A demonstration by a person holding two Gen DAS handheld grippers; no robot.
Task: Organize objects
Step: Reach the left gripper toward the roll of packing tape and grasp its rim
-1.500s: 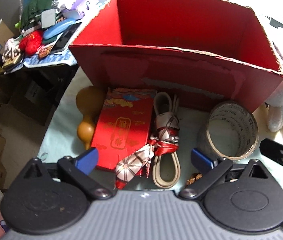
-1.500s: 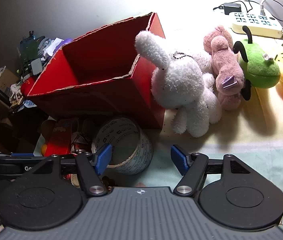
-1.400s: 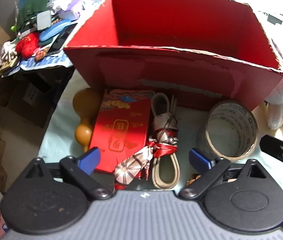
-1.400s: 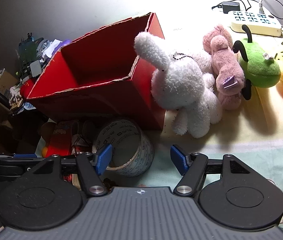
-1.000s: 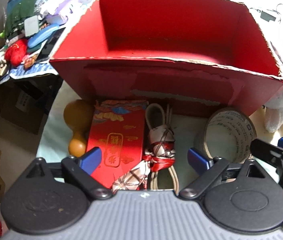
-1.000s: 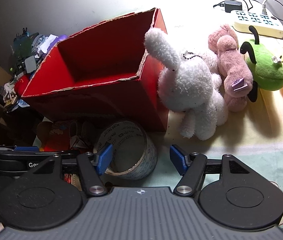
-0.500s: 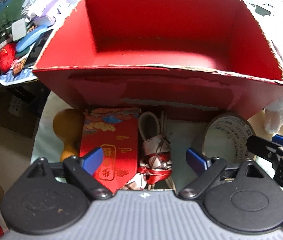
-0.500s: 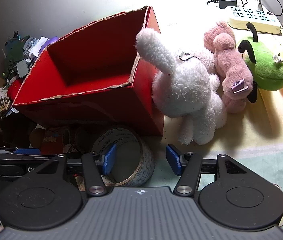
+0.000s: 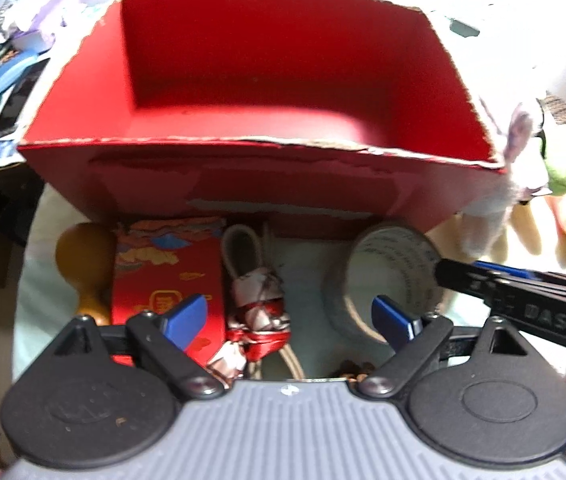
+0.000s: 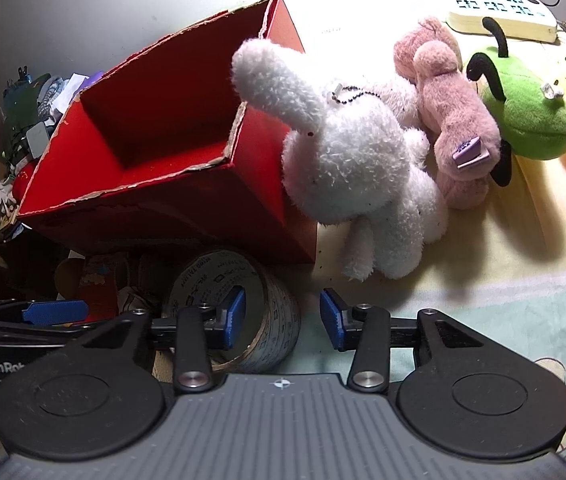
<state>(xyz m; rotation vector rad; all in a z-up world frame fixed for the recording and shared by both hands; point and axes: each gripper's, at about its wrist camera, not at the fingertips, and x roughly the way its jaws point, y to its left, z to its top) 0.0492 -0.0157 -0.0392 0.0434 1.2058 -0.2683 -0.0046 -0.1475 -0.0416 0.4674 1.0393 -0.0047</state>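
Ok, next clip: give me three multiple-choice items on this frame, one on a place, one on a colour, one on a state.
1. Where does the tape roll sit?
A. inside the box
B. on the table in front of the red box
C. on the power strip

2. What colour is the plush toy leaning on the box's right side?
A. white
B. blue
C. black

3. How is the right claw?
A. shut on the tape roll
B. open, one finger inside the roll
C. shut on a plush

Key: 1 B, roll stands before the box's front wall; 2 A, white fur; 3 B, a gap shows between the pads.
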